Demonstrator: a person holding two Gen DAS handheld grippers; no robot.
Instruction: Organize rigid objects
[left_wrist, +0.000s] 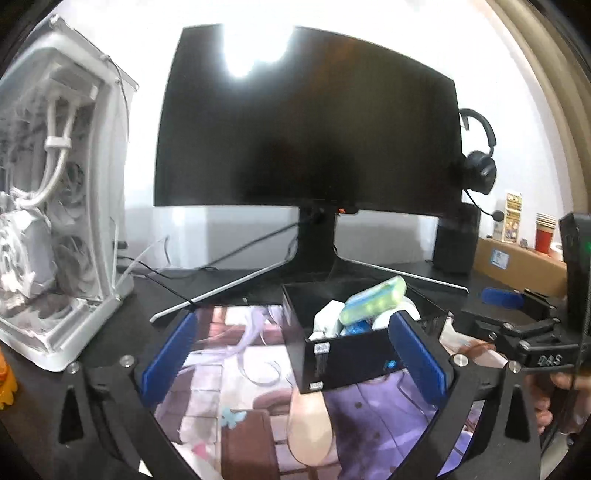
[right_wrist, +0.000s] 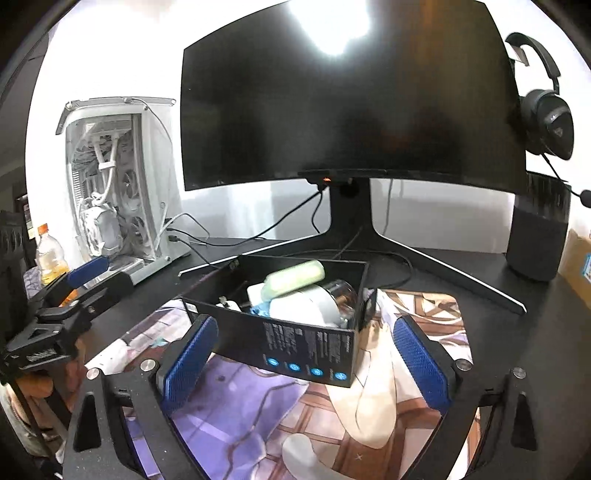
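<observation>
Two grippers hover with jaws spread wide, holding nothing: my left gripper (left_wrist: 295, 365) and my right gripper (right_wrist: 310, 363). Between them, at twelve o'clock in the right wrist view, an open black cardboard box (right_wrist: 310, 350) sits on a printed purple mouse mat (right_wrist: 388, 398) on the black table (right_wrist: 535, 306). Inside lie a pale green plastic case (right_wrist: 295, 278), a white rounded object (right_wrist: 306, 308) and something blue, partly hidden. I judge the sorting is nearly done; nothing loose shows on the mat, so next I would look for stragglers or square the box. At eleven o'clock stands a white computer case (right_wrist: 122, 184); a curved black monitor (right_wrist: 351, 103) fills twelve, its stand legs and cables crowding the box's far side. A black headset (right_wrist: 546, 122) hangs at two.
</observation>
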